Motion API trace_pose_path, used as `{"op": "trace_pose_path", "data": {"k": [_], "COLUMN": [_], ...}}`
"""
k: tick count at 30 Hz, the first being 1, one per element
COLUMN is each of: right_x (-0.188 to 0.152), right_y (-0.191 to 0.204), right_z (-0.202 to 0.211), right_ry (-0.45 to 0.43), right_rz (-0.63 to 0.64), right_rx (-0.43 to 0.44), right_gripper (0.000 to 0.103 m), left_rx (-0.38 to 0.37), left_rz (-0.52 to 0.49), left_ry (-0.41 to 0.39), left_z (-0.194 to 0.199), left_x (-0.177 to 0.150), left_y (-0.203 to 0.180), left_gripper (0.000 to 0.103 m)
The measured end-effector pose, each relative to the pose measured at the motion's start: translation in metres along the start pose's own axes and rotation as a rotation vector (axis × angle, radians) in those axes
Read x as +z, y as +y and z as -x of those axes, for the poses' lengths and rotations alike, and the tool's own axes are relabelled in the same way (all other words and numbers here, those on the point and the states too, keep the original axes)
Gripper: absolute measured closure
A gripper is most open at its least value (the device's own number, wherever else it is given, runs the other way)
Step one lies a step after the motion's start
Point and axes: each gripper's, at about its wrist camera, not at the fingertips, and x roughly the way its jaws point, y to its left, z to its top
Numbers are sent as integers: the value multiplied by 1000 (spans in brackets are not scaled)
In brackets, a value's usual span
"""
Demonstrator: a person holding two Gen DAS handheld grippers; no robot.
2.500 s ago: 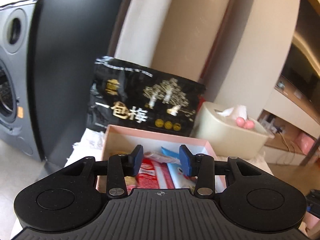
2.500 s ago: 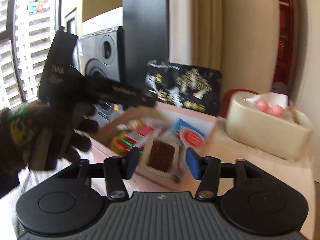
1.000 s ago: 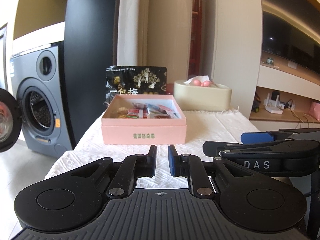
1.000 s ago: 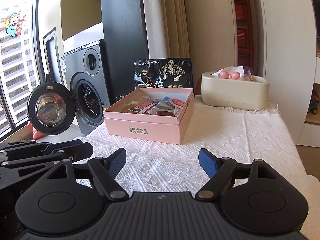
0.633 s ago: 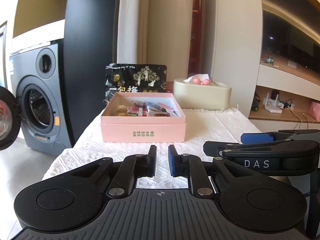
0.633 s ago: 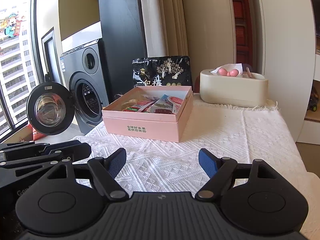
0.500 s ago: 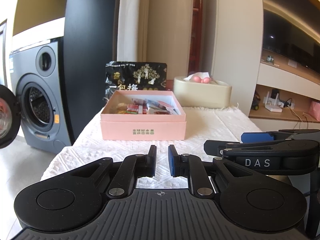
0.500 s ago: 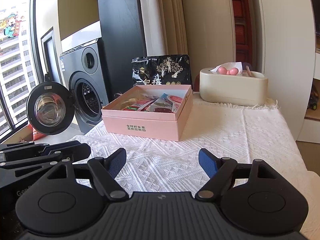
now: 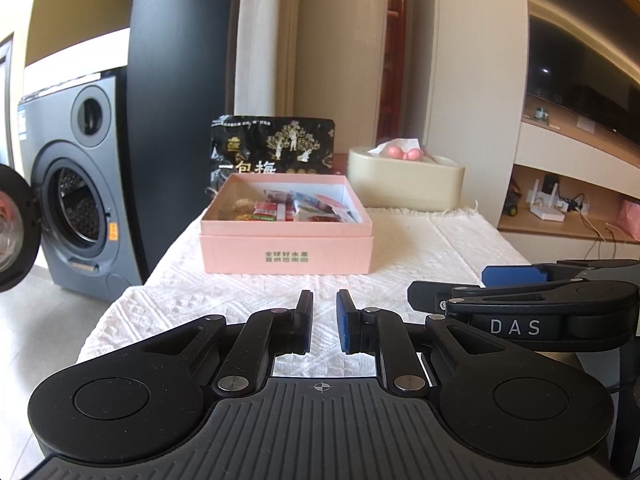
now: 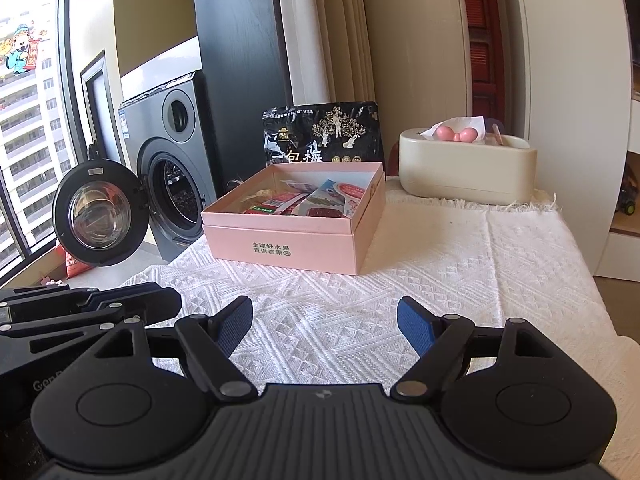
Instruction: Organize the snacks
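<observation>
A pink open box [image 9: 286, 250] [image 10: 280, 246] sits on the white tablecloth with several snack packets [image 9: 296, 210] [image 10: 308, 200] inside. A black snack bag [image 9: 276, 148] [image 10: 324, 132] stands upright just behind it. My left gripper [image 9: 324, 308] hovers over the near end of the table, well short of the box, shut with nothing between its pads. My right gripper [image 10: 324, 312] is beside it, open and empty. Each gripper shows side-on at the edge of the other's view.
A cream tissue box [image 9: 404, 180] [image 10: 468, 168] with a pink bow stands at the table's back right. A grey washing machine [image 9: 76, 184] [image 10: 168, 160] with its door swung open is on the floor to the left. The tablecloth [image 10: 480, 264] covers the table.
Both grippers have drawn back from over the box to the near end of the table, and the left jaws have shut. Over the last second nothing has visibly moved.
</observation>
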Motion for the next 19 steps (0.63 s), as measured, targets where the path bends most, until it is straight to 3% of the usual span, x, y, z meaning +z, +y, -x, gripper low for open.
{"op": "trace_pose_path", "data": {"k": [14,19], "right_x": [-3,-6], "right_y": [-1,1], "right_z": [-2,-18], "right_ry": [11,34], "right_rz": [-18,31], "right_rx": [-5,13], "right_gripper": [23,15], "left_rx": [32,36], "left_rz": [-1,128], "left_ry": [5,83], "left_z": [-6,-26], "left_x": [-5,-5], "left_y": [2,27], "left_gripper": [86,86]}}
